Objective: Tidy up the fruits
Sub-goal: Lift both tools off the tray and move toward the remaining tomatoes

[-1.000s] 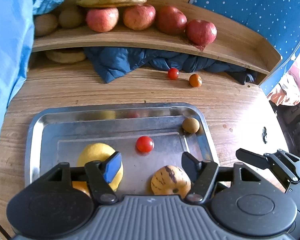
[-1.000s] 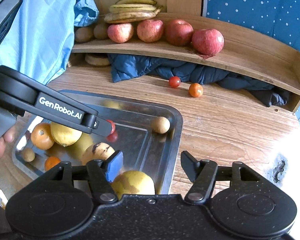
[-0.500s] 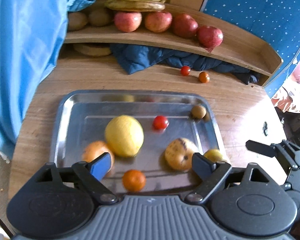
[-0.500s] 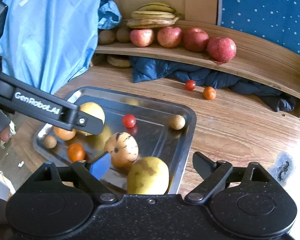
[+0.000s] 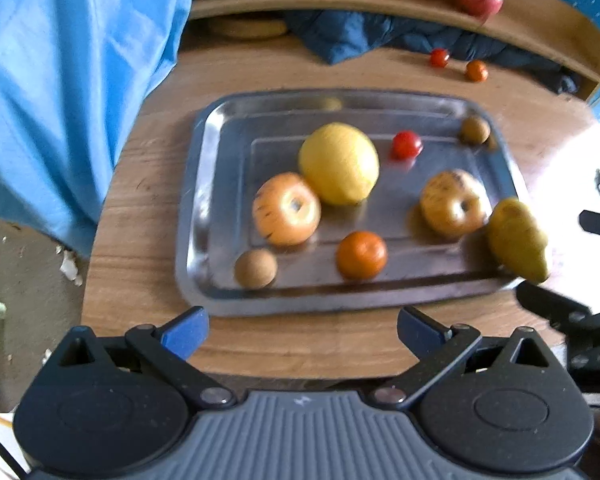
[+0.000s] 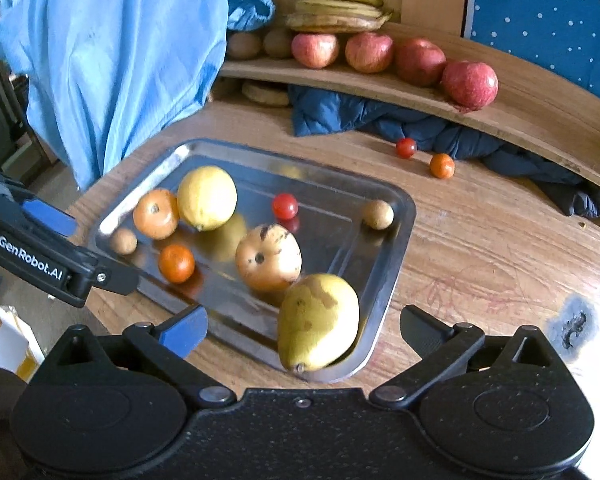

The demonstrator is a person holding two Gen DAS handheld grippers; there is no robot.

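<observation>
A: Steel tray, near corner first. Pear tipped against the rim there, stem end overhanging the edge. Right gripper just behind it, jaws spread wide, nothing pinched.

B: Risk at that corner?

A: Rolling out onto the table if nudged from the tray side. Rounded body, sloped rim, little to stop it. Closing off-centre on the tapered end likely to squirt it sideways.

B: Left gripper?

A: Short of the tray's near edge, jaws likewise spread, empty. Blurred left view, so exact clearance hard to judge.

B: Further in?

A: Small brown fruit and mandarin loose on slick metal; any bump of the tray likely to send them rolling. Beyond, spotted apple close behind the pear; orange fruit touching the lemon. Pinching one of a touching pair likely to push the neighbour away.

B: Far end?

A: Cherry tomato mid-tray, soft, easily crushed by full closure. Second brown fruit at the far corner. Past the tray, two small fruits loose on the table by dark cloth. Apples and bananas on the shelf; end apple near the front lip, a fall possible if knocked.
</observation>
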